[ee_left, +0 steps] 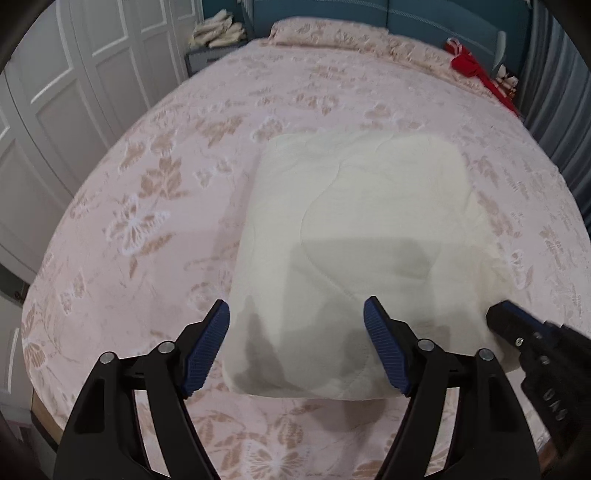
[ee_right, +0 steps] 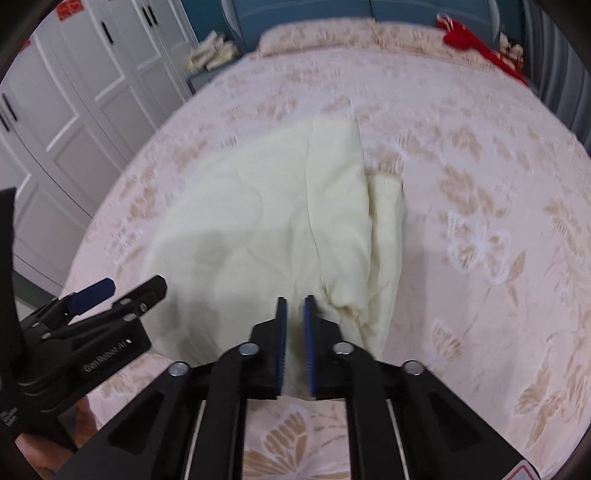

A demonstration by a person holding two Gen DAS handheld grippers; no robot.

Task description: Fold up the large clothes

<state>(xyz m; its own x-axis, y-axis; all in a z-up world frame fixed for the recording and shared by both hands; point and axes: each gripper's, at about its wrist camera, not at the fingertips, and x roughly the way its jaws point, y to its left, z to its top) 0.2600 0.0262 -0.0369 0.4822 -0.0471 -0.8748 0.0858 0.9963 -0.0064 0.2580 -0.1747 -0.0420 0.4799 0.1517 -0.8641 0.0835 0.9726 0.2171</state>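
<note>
The left gripper [ee_left: 295, 347] hangs with its jaws spread wide, the blue pads [ee_left: 207, 350] apart and nothing between them; it points down over the near edge of the quilt [ee_left: 351, 229]. In its view the pads frame the quilt's near left corner without touching it. The right gripper [ee_right: 294, 343] has its jaws drawn almost together, only a thin slit showing between the pads, and no cloth is caught in them. It hovers over the quilt's near right edge, where the layers bunch into a crumpled fold [ee_right: 347, 306].

The cream quilt lies folded into a thick rectangle in the middle of the bed [ee_left: 147, 206], nearer its foot, on a pink spread with tan flowers and butterflies. Its right side shows stacked layers slightly offset. Each gripper shows at the edge of the other's view, the two side by side and apart.

Farther off, a pillow [ee_left: 332, 33] in the same print lies at the head of the bed against a blue headboard [ee_left: 406, 18]. A red cloth [ee_left: 476, 70] sits at the far right corner. White wardrobe doors [ee_left: 74, 74] stand along the left, with a pile of pale fabric [ee_left: 218, 31] on a nightstand beside the bed.
</note>
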